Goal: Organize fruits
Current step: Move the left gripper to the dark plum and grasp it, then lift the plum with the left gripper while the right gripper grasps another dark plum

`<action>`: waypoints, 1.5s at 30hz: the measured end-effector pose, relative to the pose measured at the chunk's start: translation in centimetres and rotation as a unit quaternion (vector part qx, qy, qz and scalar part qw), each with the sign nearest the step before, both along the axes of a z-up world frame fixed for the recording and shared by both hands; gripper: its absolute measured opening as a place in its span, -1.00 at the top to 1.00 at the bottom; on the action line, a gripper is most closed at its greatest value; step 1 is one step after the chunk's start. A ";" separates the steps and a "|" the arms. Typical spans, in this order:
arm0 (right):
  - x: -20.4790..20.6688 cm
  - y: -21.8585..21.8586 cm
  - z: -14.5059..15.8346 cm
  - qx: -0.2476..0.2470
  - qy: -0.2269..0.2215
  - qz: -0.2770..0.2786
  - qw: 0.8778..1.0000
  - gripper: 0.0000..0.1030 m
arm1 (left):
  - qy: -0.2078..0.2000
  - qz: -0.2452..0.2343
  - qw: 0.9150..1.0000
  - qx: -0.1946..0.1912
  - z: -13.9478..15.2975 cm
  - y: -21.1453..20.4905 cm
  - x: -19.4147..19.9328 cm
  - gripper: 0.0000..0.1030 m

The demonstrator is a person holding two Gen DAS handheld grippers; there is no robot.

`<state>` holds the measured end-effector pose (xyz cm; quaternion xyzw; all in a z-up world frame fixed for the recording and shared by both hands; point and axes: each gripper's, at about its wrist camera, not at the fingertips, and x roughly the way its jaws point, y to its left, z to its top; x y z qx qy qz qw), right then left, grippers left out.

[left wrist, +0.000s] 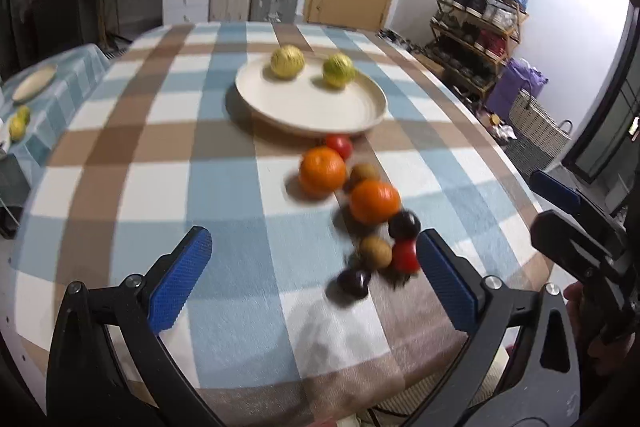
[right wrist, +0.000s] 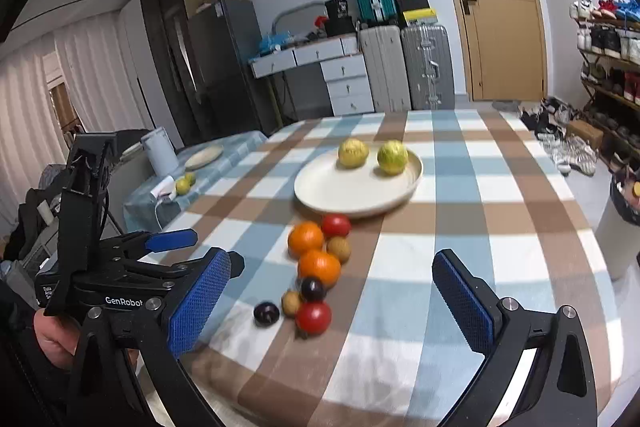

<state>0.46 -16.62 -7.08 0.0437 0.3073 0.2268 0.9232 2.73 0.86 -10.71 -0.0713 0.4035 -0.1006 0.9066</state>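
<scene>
Fruit sits loose on the checked table [left wrist: 120,115]: two oranges [left wrist: 322,171], tomatoes [right wrist: 313,315], plums [right wrist: 266,313] and kiwis [left wrist: 375,251] clustered toward its near edge. Two yellow-green fruits [right wrist: 353,153] rest on the plate [left wrist: 312,115] mid-table. My left claw [left wrist: 312,287] and right claw [right wrist: 332,311] both hang released, empty. Risk, I judge: nudging the tight cluster could roll fruit off the edge. Only the right view shows my left hand [right wrist: 54,337].

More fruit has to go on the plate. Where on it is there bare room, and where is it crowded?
The plate is bare across its near half, in front of the two yellow-green fruits at its far rim. Crowding starts just off its near edge, where the red fruit heads the fruit cluster.
</scene>
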 end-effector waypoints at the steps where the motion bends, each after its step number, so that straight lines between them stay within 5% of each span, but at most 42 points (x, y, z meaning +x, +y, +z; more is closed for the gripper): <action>1: 0.0 0.0 -0.3 -0.001 0.004 0.000 1.000 -1.00 | 0.005 -0.006 1.000 -0.003 -0.4 0.0 0.2 -0.98; 13: 0.3 -0.2 -2.3 0.008 0.027 -0.008 1.000 -1.00 | 0.042 -0.058 0.997 -0.010 -4.2 -1.1 1.4 -0.84; 19: 0.5 -0.6 -2.5 0.014 0.026 -0.015 0.999 -1.00 | 0.036 -0.093 0.995 0.005 -4.0 -2.2 1.7 -0.25; 28: 0.9 -1.0 -2.9 0.019 0.035 -0.017 0.999 -1.00 | 0.067 -0.115 0.991 -0.030 -5.0 -1.8 2.4 0.60; 45: 1.3 0.0 -3.8 0.024 0.056 0.008 0.998 -0.99 | -0.005 -0.080 0.996 -0.038 -1.1 1.8 0.8 0.60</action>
